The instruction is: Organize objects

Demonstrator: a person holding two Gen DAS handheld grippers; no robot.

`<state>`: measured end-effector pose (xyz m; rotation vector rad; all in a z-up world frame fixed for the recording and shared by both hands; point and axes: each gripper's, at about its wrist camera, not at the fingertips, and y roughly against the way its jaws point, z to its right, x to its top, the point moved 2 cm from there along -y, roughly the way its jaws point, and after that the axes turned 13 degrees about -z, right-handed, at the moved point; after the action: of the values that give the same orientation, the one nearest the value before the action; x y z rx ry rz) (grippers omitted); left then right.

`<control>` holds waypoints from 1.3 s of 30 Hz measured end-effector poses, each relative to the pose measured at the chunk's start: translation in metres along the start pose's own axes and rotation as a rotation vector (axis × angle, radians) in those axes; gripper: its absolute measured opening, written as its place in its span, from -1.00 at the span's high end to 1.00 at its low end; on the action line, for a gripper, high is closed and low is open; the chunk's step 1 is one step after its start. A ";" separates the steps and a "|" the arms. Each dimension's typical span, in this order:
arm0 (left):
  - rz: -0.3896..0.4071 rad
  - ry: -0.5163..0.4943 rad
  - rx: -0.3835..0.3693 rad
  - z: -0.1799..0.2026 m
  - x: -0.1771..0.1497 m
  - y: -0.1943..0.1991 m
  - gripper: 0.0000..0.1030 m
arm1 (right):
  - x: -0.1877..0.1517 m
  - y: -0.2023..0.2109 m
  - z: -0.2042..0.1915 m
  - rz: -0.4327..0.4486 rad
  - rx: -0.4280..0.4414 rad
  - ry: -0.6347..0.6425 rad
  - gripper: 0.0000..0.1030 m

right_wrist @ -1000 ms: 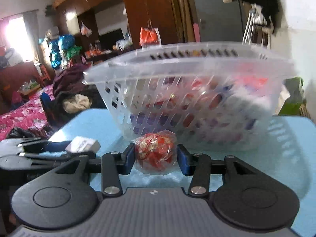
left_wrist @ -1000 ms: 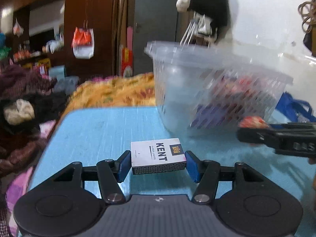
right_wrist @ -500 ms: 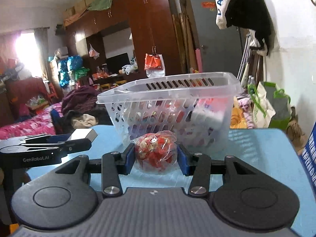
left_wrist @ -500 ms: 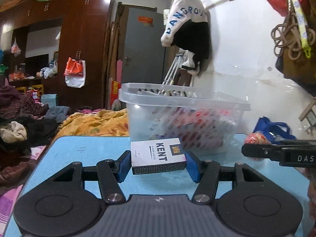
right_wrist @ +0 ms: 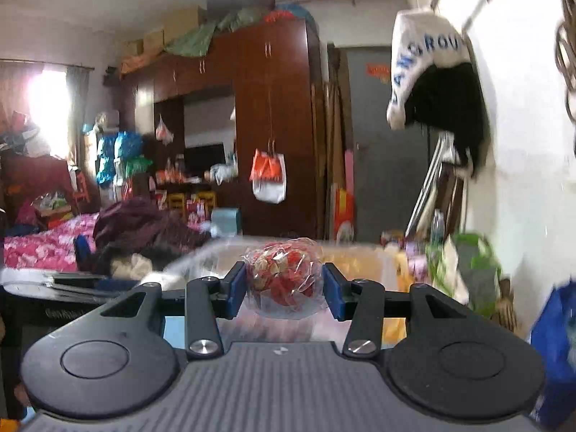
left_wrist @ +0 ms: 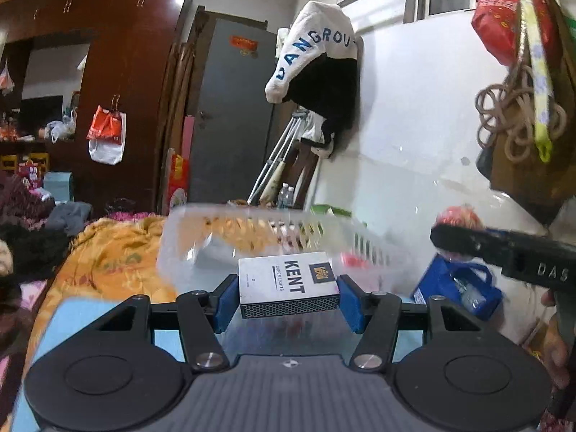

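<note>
My left gripper (left_wrist: 287, 297) is shut on a white Kent cigarette pack (left_wrist: 286, 282), held flat between its blue pads. In front of it, lower down, stands a clear slotted plastic basket (left_wrist: 259, 232), blurred, with several items inside. My right gripper (right_wrist: 284, 288) is shut on a clear-wrapped red and gold bundle (right_wrist: 282, 277), raised level with the basket rim (right_wrist: 352, 248). In the left wrist view the right gripper (left_wrist: 504, 250) comes in from the right with the red bundle (left_wrist: 459, 216) at its tip. The left gripper (right_wrist: 72, 282) shows at the left edge of the right wrist view.
The light blue table (left_wrist: 82, 315) lies below both grippers. A blue bag (left_wrist: 457, 288) sits beyond its right edge by the white wall. A yellow blanket (left_wrist: 115, 255) and piled clothes (right_wrist: 144, 230) lie to the left, with a dark wardrobe (left_wrist: 118, 82) behind.
Both grippers have risen with their loads. The basket has dropped from filling the view to sitting low in it, and its rim and open top now show.
</note>
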<state>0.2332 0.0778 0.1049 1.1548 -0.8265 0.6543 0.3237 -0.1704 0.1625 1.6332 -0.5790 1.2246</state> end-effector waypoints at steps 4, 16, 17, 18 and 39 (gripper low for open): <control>-0.031 0.029 0.010 -0.001 0.038 -0.029 -0.20 | 0.025 -0.038 0.017 -0.024 -0.033 0.023 0.04; -0.046 0.040 0.115 -0.007 0.056 -0.082 -0.63 | 0.002 -0.091 0.030 -0.007 -0.045 0.068 -0.86; -0.029 0.047 0.128 -0.009 0.054 -0.080 -0.66 | -0.001 -0.087 0.029 0.011 -0.064 0.079 -0.87; -0.017 0.050 0.121 -0.012 0.051 -0.076 -0.70 | -0.003 -0.082 0.030 0.018 -0.066 0.087 -0.88; 0.063 -0.056 0.169 0.000 0.005 -0.008 -0.92 | -0.049 -0.007 0.026 -0.063 -0.064 0.007 -1.00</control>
<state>0.2423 0.0759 0.1047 1.3089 -0.8702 0.7577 0.3219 -0.1994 0.1144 1.5817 -0.5532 1.1543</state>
